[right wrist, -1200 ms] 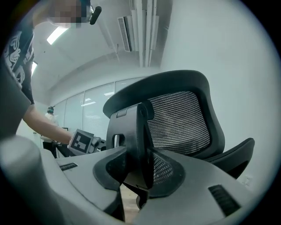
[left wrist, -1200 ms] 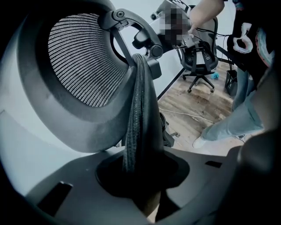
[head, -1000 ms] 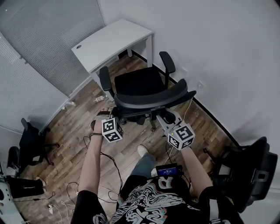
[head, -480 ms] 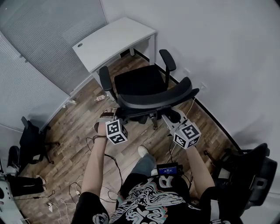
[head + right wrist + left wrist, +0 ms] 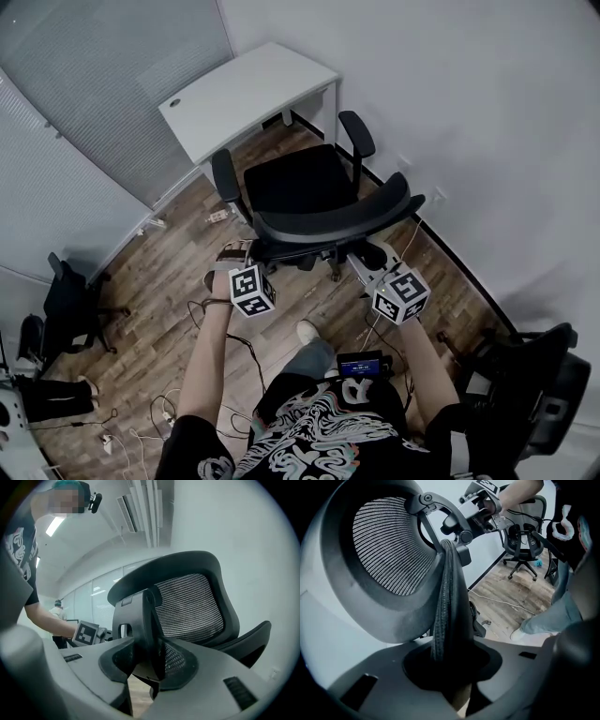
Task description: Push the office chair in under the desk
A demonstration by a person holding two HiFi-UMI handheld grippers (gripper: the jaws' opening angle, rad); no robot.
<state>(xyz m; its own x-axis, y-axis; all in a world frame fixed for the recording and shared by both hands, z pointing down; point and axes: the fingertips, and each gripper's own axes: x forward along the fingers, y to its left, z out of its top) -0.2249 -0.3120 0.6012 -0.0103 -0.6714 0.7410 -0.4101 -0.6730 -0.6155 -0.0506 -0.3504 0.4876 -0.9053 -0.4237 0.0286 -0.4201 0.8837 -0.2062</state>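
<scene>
The person's two arms reach out toward 12 o'clock. The left gripper [image 5: 236, 255] is clamped on the left edge of the chair back [image 5: 328, 217]. In the left gripper view, the dark mesh edge runs right down between its jaws. The right gripper [image 5: 372, 255] is clamped on the other side, with a hard black piece of the back's frame squeezed between its jaws. Since a second ago, both grippers and the office chair [image 5: 305, 183] have slid a little way across the wooden floor [image 5: 169, 253]. They have slid toward the white tabletop [image 5: 248, 94], which sits at about 11 o'clock from the chair. So the push looks to be under way, but it is far from done. The seat is still out in the open, and only the left armrest [image 5: 225, 176] is near the tabletop's corner. I think the chair will need steering toward 11 o'clock to go in straight. The chair's wheels are mostly hidden under the seat. The space under the tabletop cannot be seen from above, so I cannot tell if anything is in the way. Another chair [image 5: 534, 375] at 4 o'clock is cut off by the picture's edge.
</scene>
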